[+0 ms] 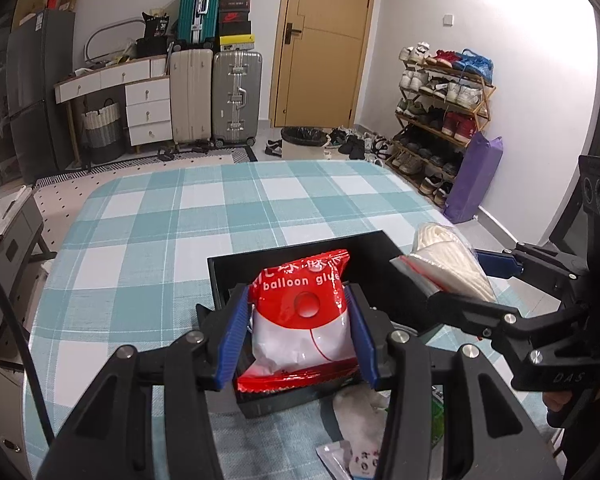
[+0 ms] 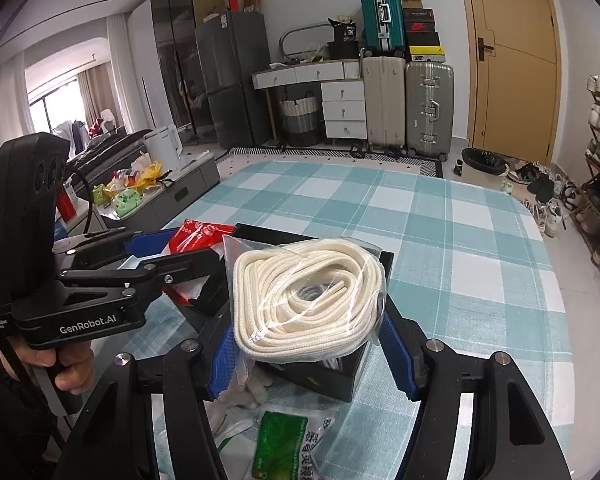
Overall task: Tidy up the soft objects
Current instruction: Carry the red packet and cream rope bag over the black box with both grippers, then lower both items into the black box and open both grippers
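My left gripper (image 1: 298,332) is shut on a red and white balloon glue packet (image 1: 304,320) and holds it over the open black box (image 1: 300,246) on the checked tablecloth. My right gripper (image 2: 310,344) is shut on a clear bag of coiled white rope (image 2: 306,300), held above the right side of the same box (image 2: 340,380). In the left wrist view the right gripper (image 1: 460,284) and the rope bag (image 1: 452,260) show at the box's right. In the right wrist view the left gripper (image 2: 152,252) and red packet (image 2: 198,236) show at left.
Loose packets lie on the near table edge: a green and white one (image 2: 280,444) and white bags (image 1: 360,412). The table (image 1: 180,220) stretches far ahead. Beyond are suitcases (image 1: 236,96), a bin (image 1: 302,142), a shoe rack (image 1: 440,120) and a side bench (image 2: 172,196).
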Tool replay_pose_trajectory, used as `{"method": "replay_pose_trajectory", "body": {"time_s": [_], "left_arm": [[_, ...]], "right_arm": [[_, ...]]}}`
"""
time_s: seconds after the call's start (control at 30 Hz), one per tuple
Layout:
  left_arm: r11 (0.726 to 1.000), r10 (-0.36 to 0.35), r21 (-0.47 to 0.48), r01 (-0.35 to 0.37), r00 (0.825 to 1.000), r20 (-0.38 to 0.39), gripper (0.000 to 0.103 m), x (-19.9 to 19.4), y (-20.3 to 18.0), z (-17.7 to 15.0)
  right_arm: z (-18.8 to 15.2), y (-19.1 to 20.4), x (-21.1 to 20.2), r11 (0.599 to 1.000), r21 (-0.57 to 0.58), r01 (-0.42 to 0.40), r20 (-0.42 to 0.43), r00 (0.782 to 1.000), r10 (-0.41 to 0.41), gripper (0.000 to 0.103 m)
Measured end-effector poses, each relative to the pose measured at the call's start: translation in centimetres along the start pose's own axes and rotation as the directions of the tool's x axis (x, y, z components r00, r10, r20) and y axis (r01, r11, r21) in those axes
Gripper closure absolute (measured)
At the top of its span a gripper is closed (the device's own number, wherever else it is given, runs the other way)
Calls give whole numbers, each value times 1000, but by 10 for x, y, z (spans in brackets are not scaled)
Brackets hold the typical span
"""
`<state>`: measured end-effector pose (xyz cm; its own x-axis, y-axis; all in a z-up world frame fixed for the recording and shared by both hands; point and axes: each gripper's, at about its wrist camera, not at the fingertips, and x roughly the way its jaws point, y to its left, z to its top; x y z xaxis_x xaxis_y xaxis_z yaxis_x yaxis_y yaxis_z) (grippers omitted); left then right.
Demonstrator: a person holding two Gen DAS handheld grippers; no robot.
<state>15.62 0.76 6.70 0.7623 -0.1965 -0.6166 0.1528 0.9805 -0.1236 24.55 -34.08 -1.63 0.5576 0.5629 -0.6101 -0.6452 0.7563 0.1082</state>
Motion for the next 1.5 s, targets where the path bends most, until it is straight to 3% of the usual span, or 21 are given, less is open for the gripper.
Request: {"method": "replay_pose_trajectory", "body": {"time_s": [0.27,0.87,1.03,1.1,1.33,1.4,1.5], "left_arm": [[1000,3,-7,-3,999,-35,56,22,3,-2],[1000,-4,0,4,998,-66,56,46,5,0],[1000,-8,3,8,998,-64,55,47,5,0],[1000,0,1,0,998,-65,53,46,6,-1],[999,-30,-26,28,998,-60,30,34,10,-2],[999,-45,-30,43,998,-46,19,28,9,-2],[999,-28,-23,28,999,-20,9,16,8,-4]], "right_arm": [[-1,-3,30,999,-38,5,-50,999,-7,39],[1,-3,57,993,-118,30,-67,997,-38,39],[3,-1,58,990,-136,36,-58,997,-44,32],[3,0,53,988,-146,46,-31,998,-51,19],[0,-1,33,987,-146,61,1,998,-61,13],[-1,-1,27,988,-137,65,2,998,-65,10],[-5,-2,14,992,-109,57,9,998,-56,5]]}}
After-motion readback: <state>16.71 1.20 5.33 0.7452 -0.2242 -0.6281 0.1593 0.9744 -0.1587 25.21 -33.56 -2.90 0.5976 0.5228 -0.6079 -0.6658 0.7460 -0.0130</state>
